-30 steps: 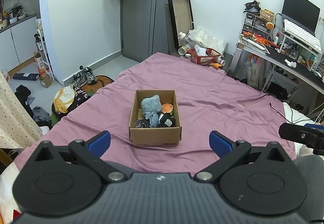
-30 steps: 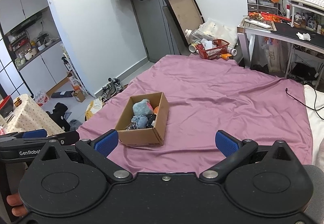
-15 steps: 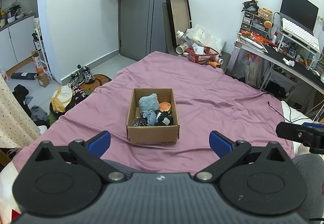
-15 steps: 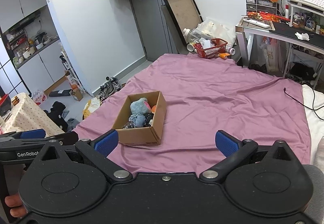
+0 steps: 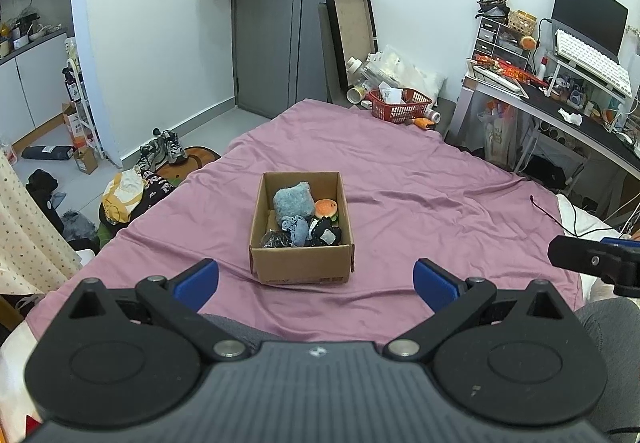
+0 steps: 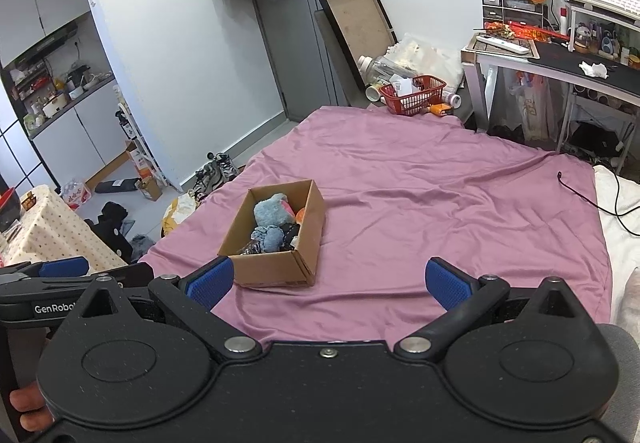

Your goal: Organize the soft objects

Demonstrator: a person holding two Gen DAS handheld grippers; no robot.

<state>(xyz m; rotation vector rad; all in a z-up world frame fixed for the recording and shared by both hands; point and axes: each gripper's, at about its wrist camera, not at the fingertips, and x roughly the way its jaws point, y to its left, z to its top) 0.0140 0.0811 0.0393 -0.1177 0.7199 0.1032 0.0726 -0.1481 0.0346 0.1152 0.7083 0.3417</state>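
A cardboard box (image 5: 304, 269) sits on the purple bed sheet (image 5: 420, 203), ahead of both grippers. It holds several soft objects: a blue plush (image 5: 292, 201), a burger toy (image 5: 327, 207), a blue cloth (image 5: 297, 231) and dark items (image 5: 324, 235). The box also shows in the right wrist view (image 6: 276, 269), left of centre. My left gripper (image 5: 316, 281) is open and empty, held back from the box. My right gripper (image 6: 326, 281) is open and empty, to the right of the box.
A red basket (image 5: 400, 105) and bottles lie beyond the bed's far edge. A desk (image 5: 560, 111) with a keyboard stands at the right. Shoes (image 5: 162, 151) and bags lie on the floor at the left. A black cable (image 6: 588, 199) crosses the bed's right side.
Both grippers have drawn back and risen slightly, so the box looks a little smaller and farther away. Both stay open and empty.
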